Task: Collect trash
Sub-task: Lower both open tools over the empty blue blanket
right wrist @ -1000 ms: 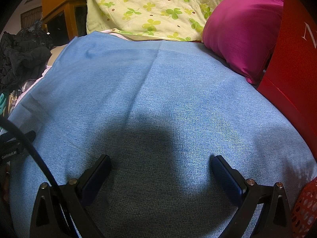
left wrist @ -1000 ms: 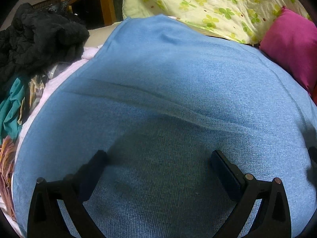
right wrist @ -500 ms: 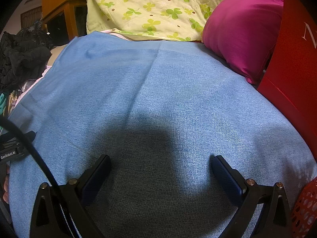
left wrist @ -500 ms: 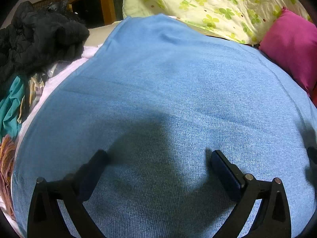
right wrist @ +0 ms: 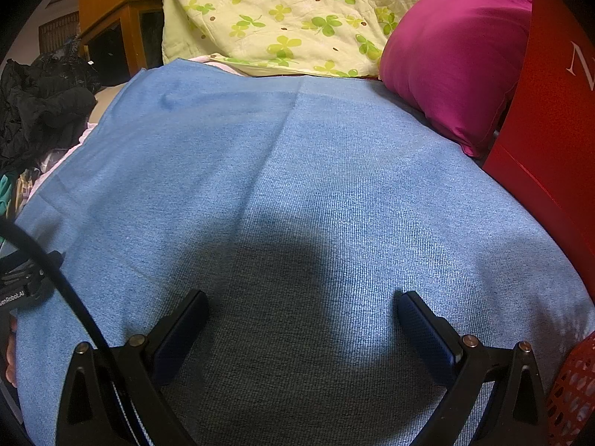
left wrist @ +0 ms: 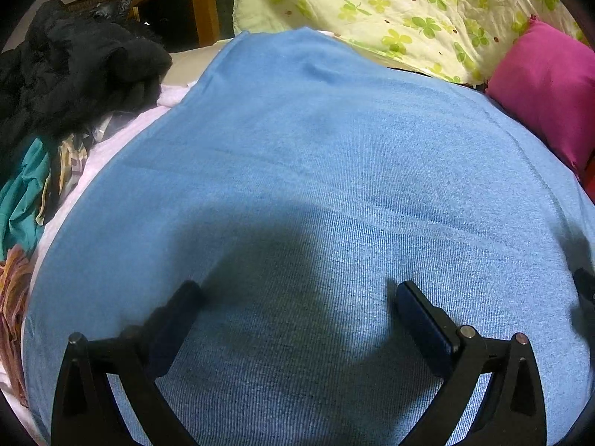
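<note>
A: Since nothing that looks like trash shows on the blue cloth (left wrist: 316, 186) in either view, where would you start?

B: I can't place the trash at all. The left gripper (left wrist: 297, 297) has its jaws wide apart over bare cloth, holding nothing, and the right gripper (right wrist: 303, 303) is the same.

A: So a search first?

B: I'd say so. Sweep the cameras toward the edges: the dark clothes heap (left wrist: 74, 67) at upper left of the left view, and the red mesh basket (right wrist: 572, 383) at lower right of the right view, likely the bin.

A: Any cautions?

B: Keep the jaws spread and lift clear of the cloth so it doesn't snag, and mind the cable (right wrist: 55, 282) crossing the lower left of the right view
</note>
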`<action>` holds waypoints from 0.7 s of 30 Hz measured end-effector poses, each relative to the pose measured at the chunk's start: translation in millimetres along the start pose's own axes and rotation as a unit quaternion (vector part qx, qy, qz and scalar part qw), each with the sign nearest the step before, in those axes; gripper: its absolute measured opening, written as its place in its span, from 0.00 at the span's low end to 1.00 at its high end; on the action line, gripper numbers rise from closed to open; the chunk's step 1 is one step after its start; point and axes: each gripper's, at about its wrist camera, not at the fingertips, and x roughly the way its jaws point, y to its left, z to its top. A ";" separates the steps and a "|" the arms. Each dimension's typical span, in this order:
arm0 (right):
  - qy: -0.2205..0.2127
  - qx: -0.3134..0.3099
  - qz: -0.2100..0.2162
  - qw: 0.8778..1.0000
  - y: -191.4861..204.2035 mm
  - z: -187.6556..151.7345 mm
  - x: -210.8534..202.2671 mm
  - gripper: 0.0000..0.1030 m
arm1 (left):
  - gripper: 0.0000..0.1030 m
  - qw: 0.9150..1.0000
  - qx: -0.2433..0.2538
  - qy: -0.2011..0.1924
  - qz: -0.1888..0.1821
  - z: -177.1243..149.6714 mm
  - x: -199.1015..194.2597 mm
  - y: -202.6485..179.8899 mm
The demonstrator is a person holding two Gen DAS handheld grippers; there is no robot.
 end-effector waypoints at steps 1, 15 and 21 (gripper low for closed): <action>0.000 0.000 0.000 1.000 -0.1 0.0 -0.1 1.00 | 1.00 1.000 -0.001 0.002 0.003 -0.1 -0.4 -0.4; 0.000 0.000 0.000 1.000 0.0 0.0 -0.2 1.00 | 1.00 0.999 0.004 0.035 0.021 -11.2 -21.0 -6.5; 0.000 0.000 0.001 1.000 0.0 0.1 0.1 1.00 | 1.00 0.998 0.059 0.017 -0.001 -15.9 -46.0 -21.0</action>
